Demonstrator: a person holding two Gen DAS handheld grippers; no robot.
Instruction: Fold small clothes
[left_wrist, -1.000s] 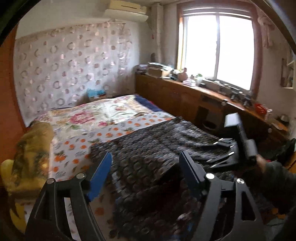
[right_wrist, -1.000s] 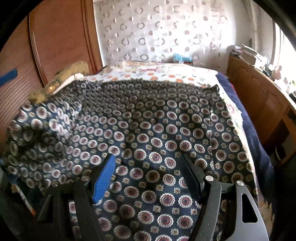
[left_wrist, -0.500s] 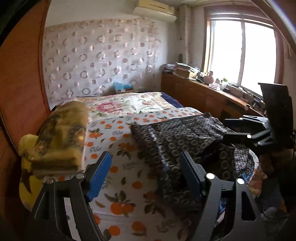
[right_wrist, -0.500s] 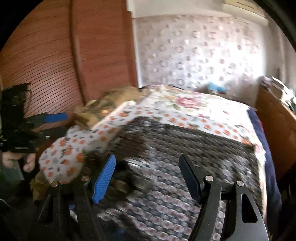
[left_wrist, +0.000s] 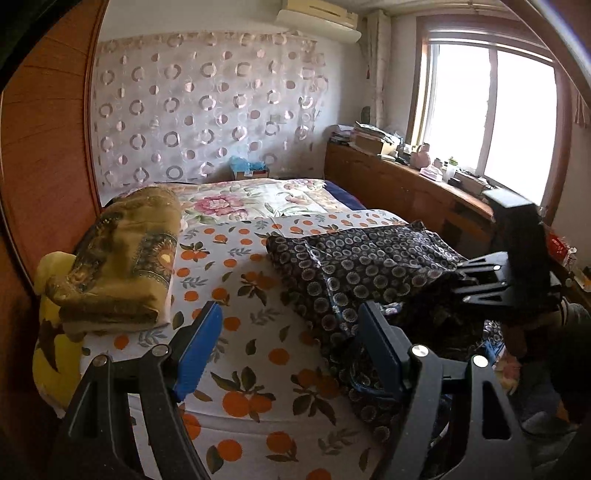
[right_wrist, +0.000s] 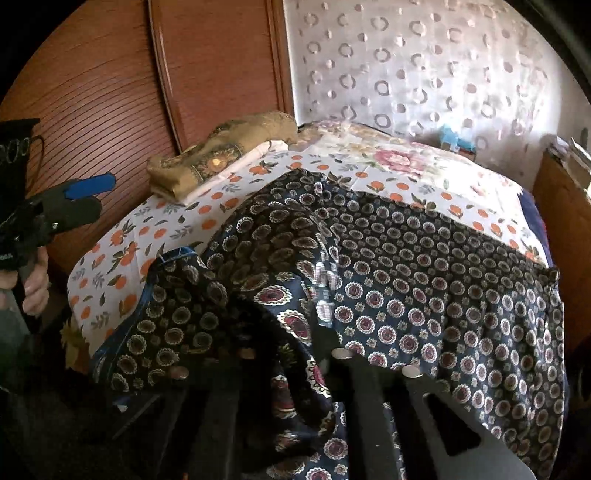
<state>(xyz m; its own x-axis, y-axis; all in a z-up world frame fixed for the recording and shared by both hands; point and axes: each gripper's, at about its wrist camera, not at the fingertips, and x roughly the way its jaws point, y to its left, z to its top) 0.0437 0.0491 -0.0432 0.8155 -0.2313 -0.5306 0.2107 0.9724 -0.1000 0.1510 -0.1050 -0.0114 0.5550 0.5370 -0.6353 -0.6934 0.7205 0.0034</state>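
A bedroom scene from 2 wrist cameras. A dark navy garment (left_wrist: 369, 266) printed with round medallions lies on a bed (left_wrist: 258, 354) covered by an orange-fruit sheet. In the left wrist view the garment fills the right middle of the frame, partly doubled over, with its near edge spilling off the bed at lower right. A folded mustard blanket (left_wrist: 122, 266) sits at the left middle, well apart from it.

The left tool (left_wrist: 290, 350) hovers at the bottom centre, its blue-padded fingers spread wide and holding nothing, above bare sheet just beside the garment's left edge.

In the right wrist view the garment (right_wrist: 424, 288) covers most of the lower frame. The right tool (right_wrist: 325, 354) is buried under a raised hump of cloth at bottom centre; its fingers appear drawn together on the fabric.

The step in hand seems to be an early fold, carrying 1 edge across the body of the garment. Next, the left tool likely needs to pinch the near left edge so both tools can lay the fold flat and even.
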